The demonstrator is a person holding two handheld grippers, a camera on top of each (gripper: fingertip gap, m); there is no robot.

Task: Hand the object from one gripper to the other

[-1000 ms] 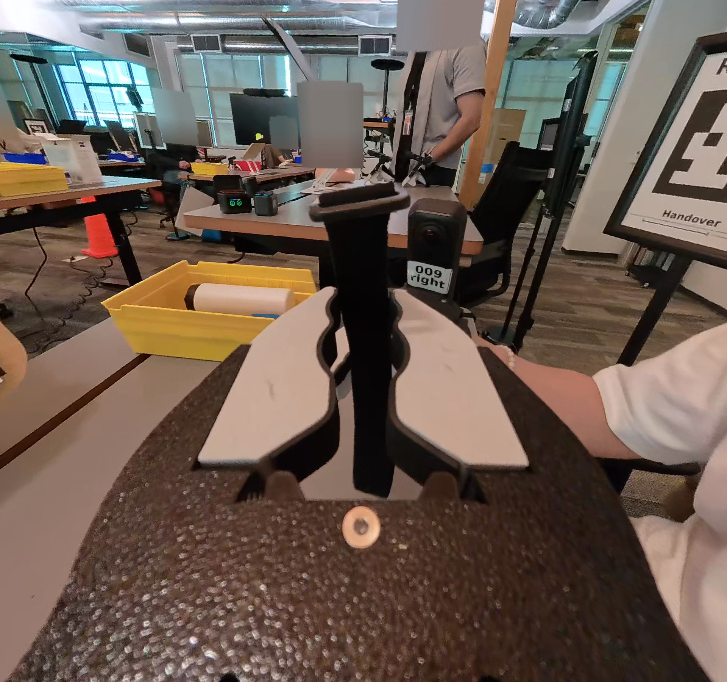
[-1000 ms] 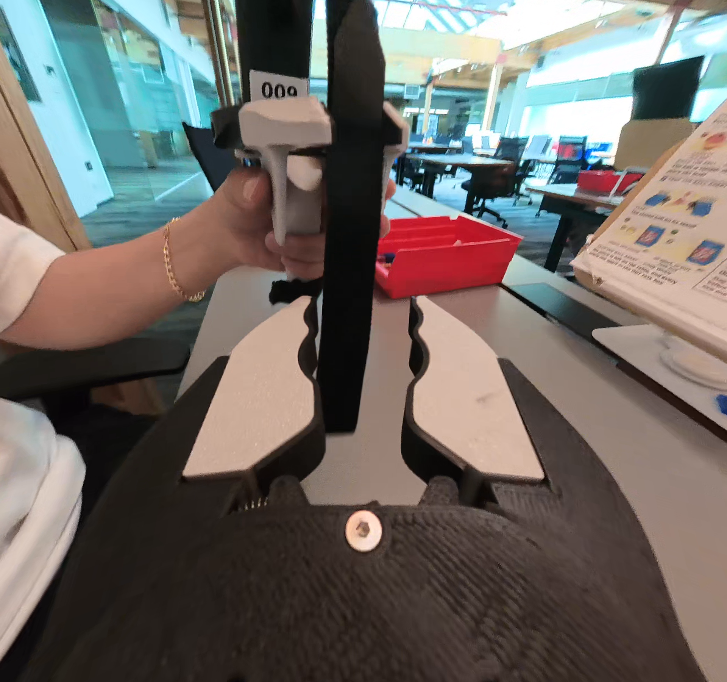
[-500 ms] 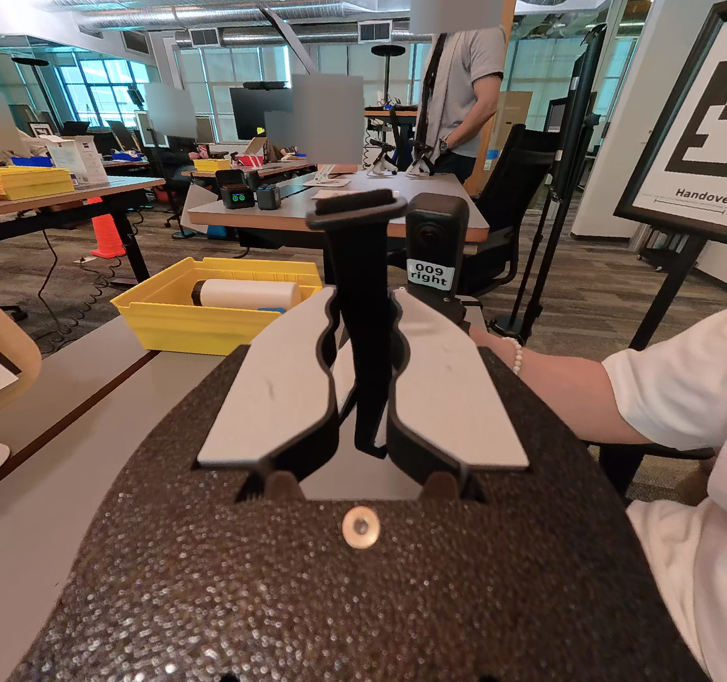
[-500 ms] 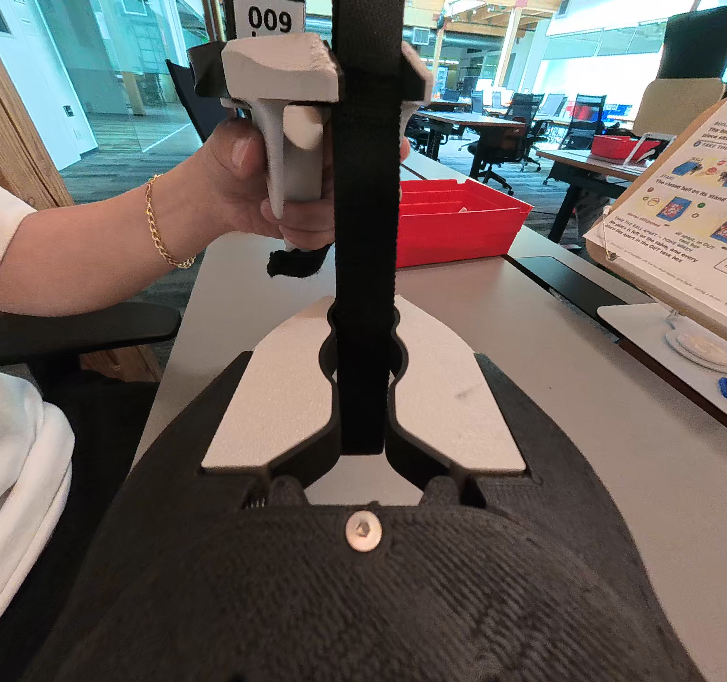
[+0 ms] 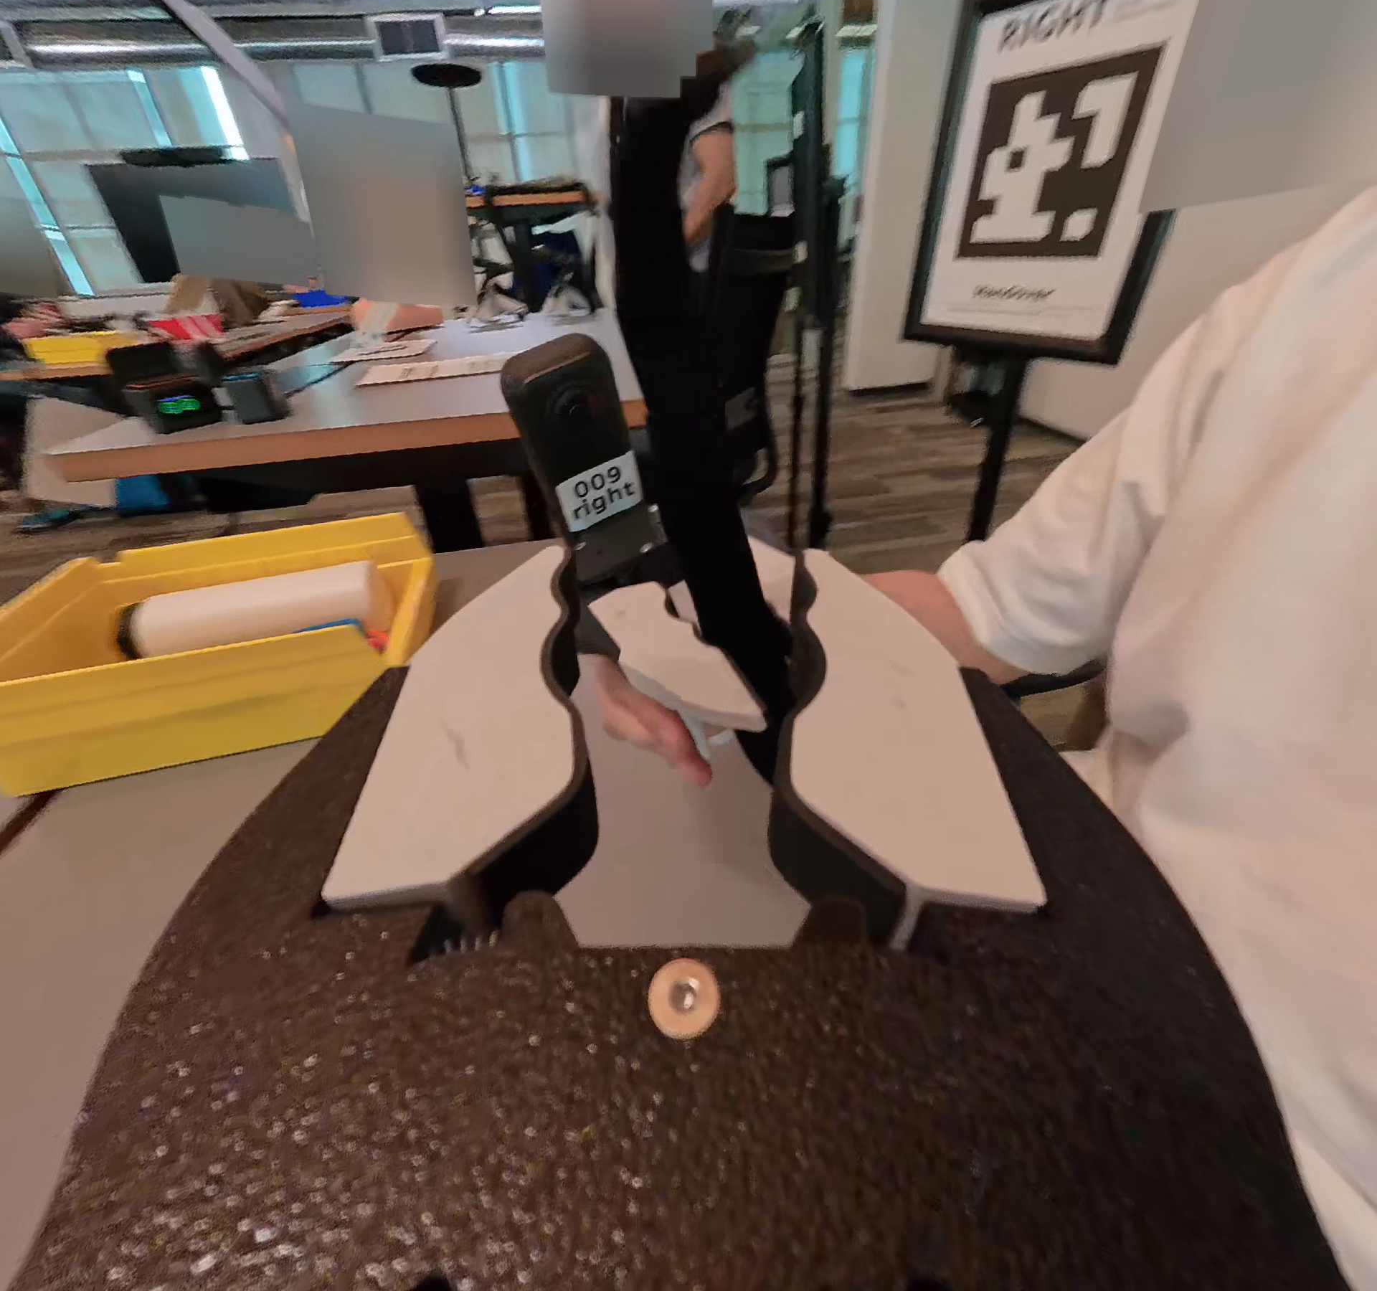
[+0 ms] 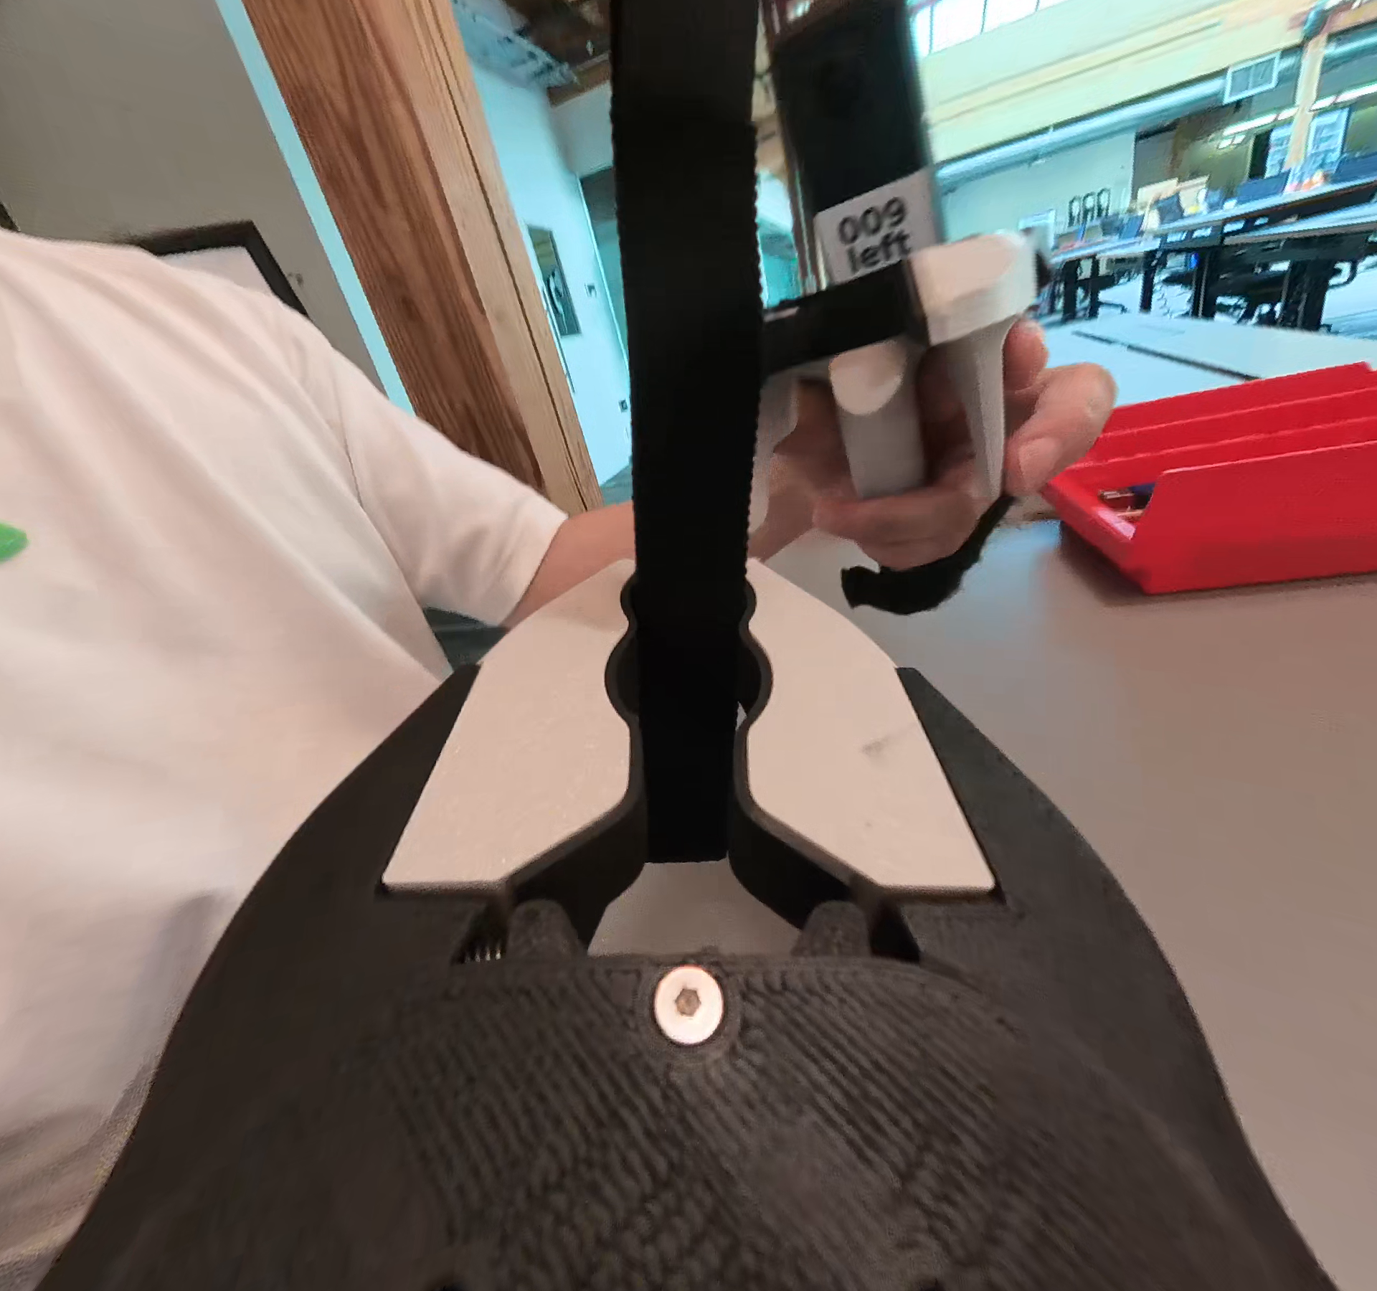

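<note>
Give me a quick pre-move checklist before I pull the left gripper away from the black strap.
1. Right gripper shut on the black strap: ok, its fingers press the strap from both sides.
2. Left gripper released: ok, its fingers stand well apart.
3. Strap free of the left fingers: cannot tell; in the left wrist view the strap passes close to the right-hand finger.
4. Upper end of the strap free: cannot tell, it runs out of the top of both views.
5. Retreat path: ok to the side of the yellow bin; the person's white sleeve is close on the other side.
</note>
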